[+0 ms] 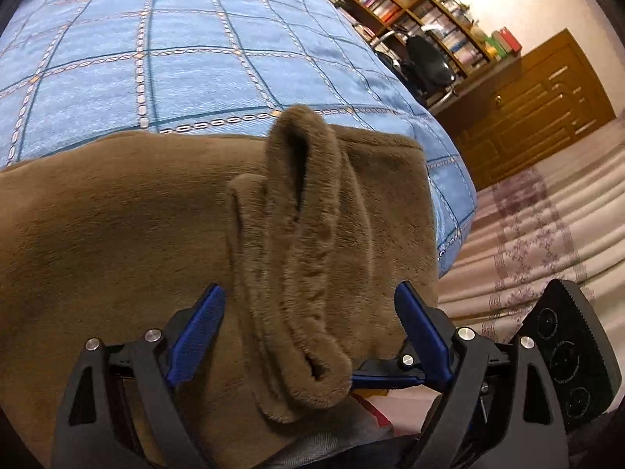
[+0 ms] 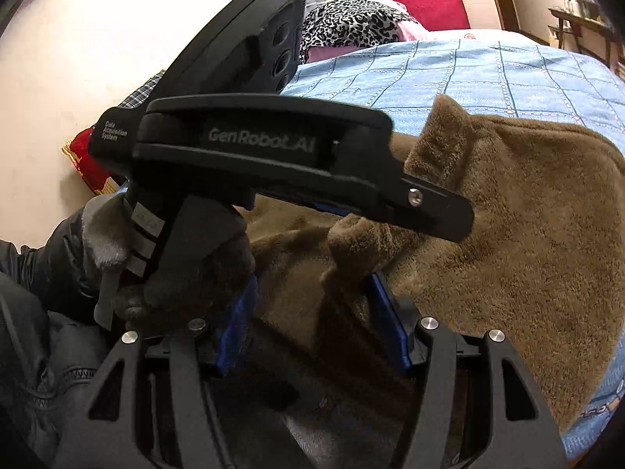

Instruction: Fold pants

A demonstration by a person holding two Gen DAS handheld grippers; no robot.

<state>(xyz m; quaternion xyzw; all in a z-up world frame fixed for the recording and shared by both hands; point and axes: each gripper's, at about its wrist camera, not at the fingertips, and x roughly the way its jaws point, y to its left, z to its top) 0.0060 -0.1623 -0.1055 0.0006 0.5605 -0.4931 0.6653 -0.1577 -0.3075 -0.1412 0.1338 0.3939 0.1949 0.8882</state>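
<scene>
Clearly, the brown fleece pants [image 1: 129, 211] are laid on the blue checked bedspread [image 1: 156, 58], close to its near edge, with the carpet [image 1: 547, 226] seen beside the bed. A thick rolled band of the pants, probably the waistband [image 1: 300, 234], is raised in a ridge and runs toward the left gripper [image 1: 310, 332]. The jaws of this gripper are spread wide on both sides of the ridge, and the blue pads [image 1: 195, 336] are not pressed on the cloth. In the right wrist view the right gripper [image 2: 312, 324] is held just above a bunched fold of the same pants; its jaws are partly opened and nothing is clamped between them. The left hand [image 2: 187, 258] is gloved in grey.

It is judged that a grasp is being prepared, so the fold itself is not yet made. For the next move, both pairs of jaws must be closed on the band, and then the cloth must be lifted evenly, so that no layer is dragged off the bed.
</scene>
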